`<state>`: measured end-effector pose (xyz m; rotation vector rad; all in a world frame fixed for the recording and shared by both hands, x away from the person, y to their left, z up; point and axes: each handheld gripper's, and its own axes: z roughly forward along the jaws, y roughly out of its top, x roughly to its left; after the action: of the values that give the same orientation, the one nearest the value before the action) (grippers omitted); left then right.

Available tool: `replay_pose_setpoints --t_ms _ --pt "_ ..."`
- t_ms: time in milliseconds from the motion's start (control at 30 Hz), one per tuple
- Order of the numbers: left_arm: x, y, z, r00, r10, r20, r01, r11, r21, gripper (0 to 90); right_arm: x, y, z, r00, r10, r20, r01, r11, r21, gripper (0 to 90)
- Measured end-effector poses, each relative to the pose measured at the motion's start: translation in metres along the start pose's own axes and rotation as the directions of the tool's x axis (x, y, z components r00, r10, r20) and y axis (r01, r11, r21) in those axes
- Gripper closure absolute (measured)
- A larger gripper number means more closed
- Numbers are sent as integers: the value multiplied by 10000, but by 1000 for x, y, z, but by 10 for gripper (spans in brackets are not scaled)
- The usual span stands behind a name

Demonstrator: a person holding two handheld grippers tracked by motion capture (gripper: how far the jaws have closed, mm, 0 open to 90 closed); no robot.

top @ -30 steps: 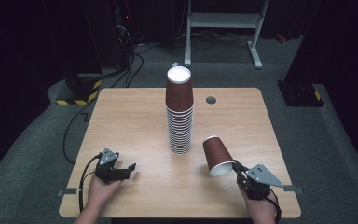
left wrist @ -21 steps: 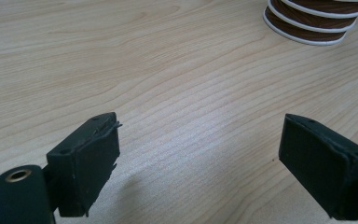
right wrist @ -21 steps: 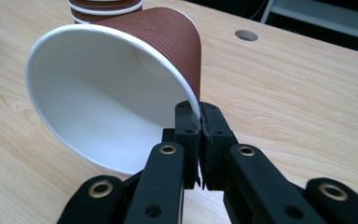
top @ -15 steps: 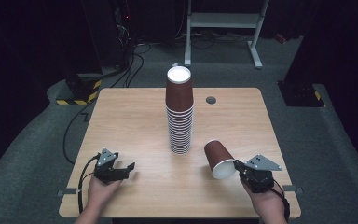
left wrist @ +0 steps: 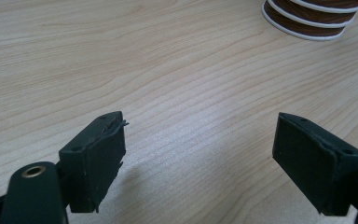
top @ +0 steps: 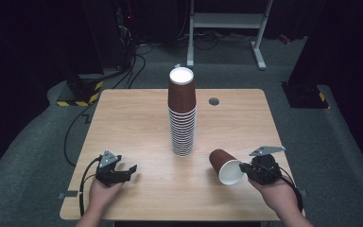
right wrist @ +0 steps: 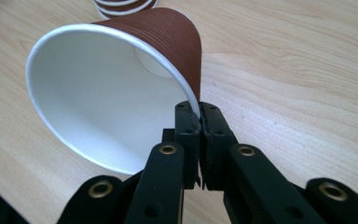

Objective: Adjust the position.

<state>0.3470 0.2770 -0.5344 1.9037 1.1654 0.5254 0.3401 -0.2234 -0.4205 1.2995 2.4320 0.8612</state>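
tall cup stack (top: 182, 113) mid-table (top: 123, 118), right gripper (top: 246, 170) pinching tipped cup (top: 225, 166)

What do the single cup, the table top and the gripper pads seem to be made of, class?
Cup: probably paper, with a ribbed brown outside, smooth white inside and rolled white rim. Table: pale wood or wood-look laminate, matte, with grain lines; which one is unclear. Pads: black, dull, slightly frayed at an edge, likely rubber or foam.
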Motion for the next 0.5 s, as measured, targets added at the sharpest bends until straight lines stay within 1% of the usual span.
replay_pose_setpoints --t_ms 67,200,267,367,400,433,467,500 --pt "-1 0 0 10000 60 -35 -60 10000 -16 177 -2 5 -1 9999 -22 -98 25 9996 294 864" --pt "-2 0 0 9999 152 -57 -152 9999 -29 174 -3 14 -3 9999 -88 -57 92 9977 676 864" --pt "-2 0 0 9998 175 -59 -175 9998 -21 173 -4 18 -4 9999 -89 -140 103 9949 1000 864" --pt "-2 0 0 9998 191 -86 -191 9998 -9 173 -7 25 -4 9995 -44 -325 94 9877 1558 864" --pt "-2 0 0 9998 195 -91 -194 9998 5 173 -8 26 -4 9990 74 -435 1 9852 1717 864" --pt "-2 0 0 9997 202 -102 -202 9998 8 173 -9 28 -4 9981 228 -579 -109 9801 1982 864" --pt "-2 0 0 9997 204 -109 -204 9998 10 173 -10 32 -4 9975 206 -677 -46 9736 2281 864" --pt "-3 0 0 9997 204 -111 -203 9998 11 173 -10 33 -4 9976 139 -678 27 9708 2397 864"
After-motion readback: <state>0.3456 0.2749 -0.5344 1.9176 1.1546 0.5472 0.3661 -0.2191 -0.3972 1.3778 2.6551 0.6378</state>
